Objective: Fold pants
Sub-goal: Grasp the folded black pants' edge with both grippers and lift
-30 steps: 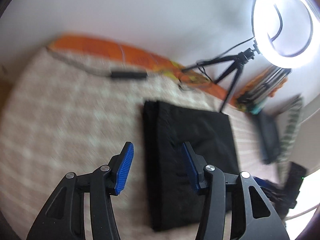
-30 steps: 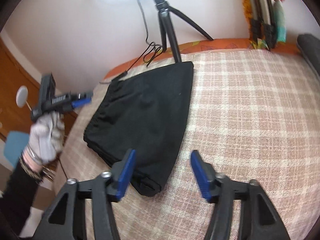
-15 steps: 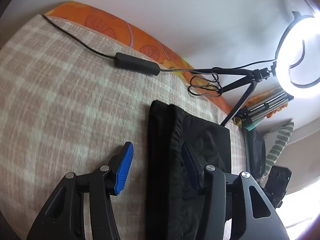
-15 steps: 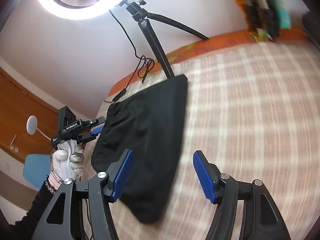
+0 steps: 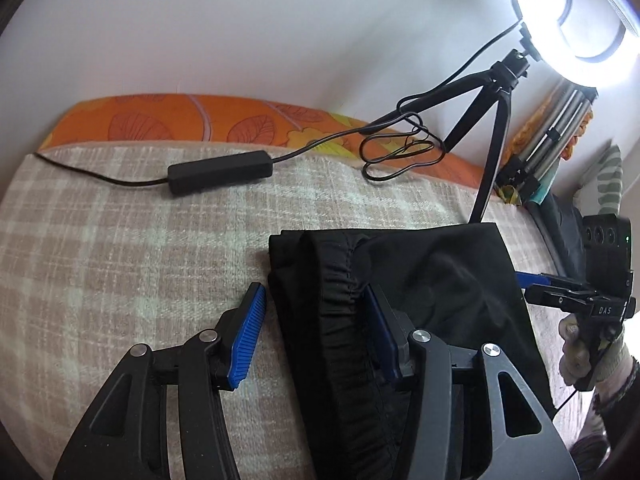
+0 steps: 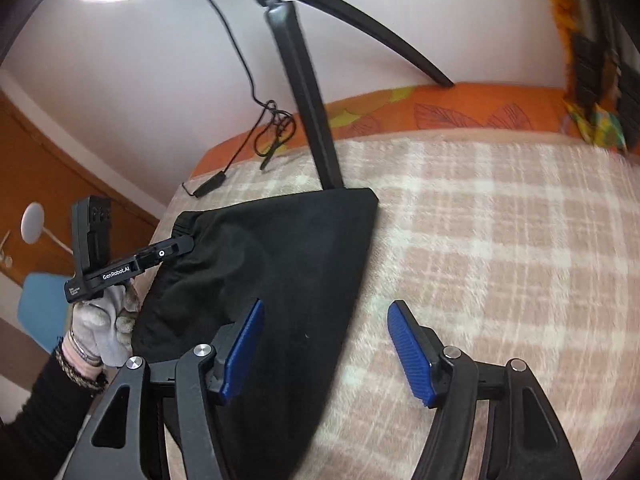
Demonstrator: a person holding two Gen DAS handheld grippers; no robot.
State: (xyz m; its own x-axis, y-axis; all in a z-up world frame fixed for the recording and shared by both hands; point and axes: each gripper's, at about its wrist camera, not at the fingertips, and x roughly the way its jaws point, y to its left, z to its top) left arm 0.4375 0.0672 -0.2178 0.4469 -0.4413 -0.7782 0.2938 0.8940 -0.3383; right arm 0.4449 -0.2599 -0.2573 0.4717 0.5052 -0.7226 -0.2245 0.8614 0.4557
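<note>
So pants already folded compact; left gripper open astride waistband, right gripper wide, empty; final fold left.

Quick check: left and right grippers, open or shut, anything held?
Left gripper: open, straddling the pants' waistband edge, pads not pressing.
Right gripper: open, over the pants' other edge, holding nothing.

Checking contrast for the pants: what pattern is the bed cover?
Beige-and-white plaid blanket, clearest in the right wrist view.
</note>
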